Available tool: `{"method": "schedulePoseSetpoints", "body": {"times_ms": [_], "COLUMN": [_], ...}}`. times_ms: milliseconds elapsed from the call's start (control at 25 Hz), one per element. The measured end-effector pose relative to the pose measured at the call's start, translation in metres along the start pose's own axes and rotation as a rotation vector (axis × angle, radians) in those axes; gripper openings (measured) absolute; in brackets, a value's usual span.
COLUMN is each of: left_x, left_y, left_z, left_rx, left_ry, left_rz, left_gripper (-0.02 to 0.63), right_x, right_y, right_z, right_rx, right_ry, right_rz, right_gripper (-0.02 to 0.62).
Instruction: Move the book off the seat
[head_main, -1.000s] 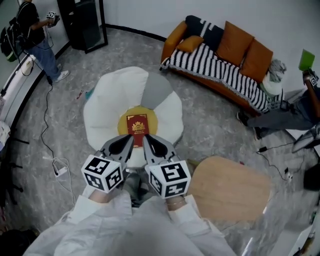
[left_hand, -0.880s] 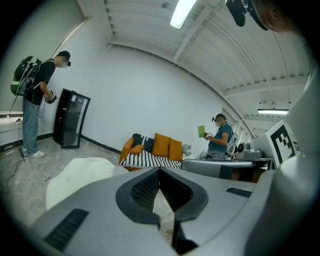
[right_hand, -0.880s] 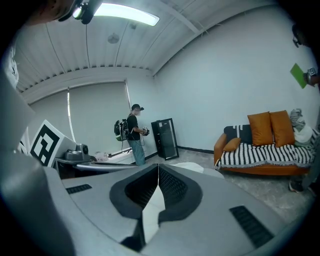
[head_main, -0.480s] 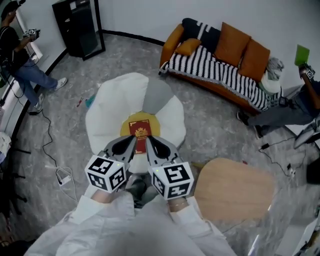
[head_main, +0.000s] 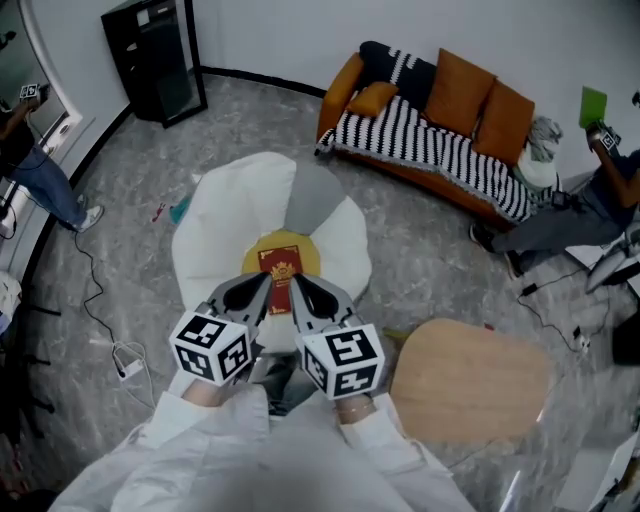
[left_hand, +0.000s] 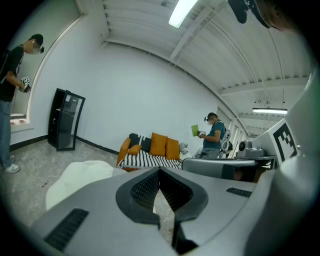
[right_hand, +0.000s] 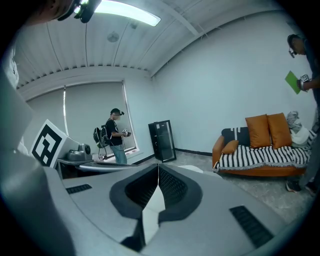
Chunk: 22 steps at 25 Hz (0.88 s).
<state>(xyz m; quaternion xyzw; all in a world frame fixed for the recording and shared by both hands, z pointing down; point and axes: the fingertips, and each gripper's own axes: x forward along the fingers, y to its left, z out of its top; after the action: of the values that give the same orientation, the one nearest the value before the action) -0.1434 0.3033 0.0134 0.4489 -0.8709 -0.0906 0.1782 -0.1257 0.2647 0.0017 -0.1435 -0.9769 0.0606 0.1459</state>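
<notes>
Right now both your claws are closed tight with nothing between them. Your left gripper (head_main: 263, 285) and right gripper (head_main: 297, 285) sit side by side over the near end of the red book (head_main: 281, 263). It lies flat on the yellow centre of the white flower-shaped seat (head_main: 225, 215).

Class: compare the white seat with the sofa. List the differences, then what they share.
The seat is white and flower-shaped; the sofa is orange and long. The seat carries a red book; the sofa carries a striped blanket and cushions. Both stand on the grey floor.
</notes>
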Motion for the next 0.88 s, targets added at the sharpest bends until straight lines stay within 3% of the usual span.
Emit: {"method": "schedulePoseSetpoints", "body": {"times_ms": [280,880], "left_x": [0.001,0.025], "left_y": [0.001,0.010], "left_z": [0.015,0.007], "left_rx": [0.002,-0.027], "left_ry": [-0.036,0.001], "left_rz": [0.020,0.061], "left_gripper": [0.006,0.006], "right_x": [0.002,0.019], "right_y": [-0.003,-0.030], "right_z": [0.011,0.016], "right_rx": [-0.010,-0.018], "right_ry": [-0.018,0.010], "right_rz": [0.029,0.066], "right_gripper": [0.012,0.012]}}
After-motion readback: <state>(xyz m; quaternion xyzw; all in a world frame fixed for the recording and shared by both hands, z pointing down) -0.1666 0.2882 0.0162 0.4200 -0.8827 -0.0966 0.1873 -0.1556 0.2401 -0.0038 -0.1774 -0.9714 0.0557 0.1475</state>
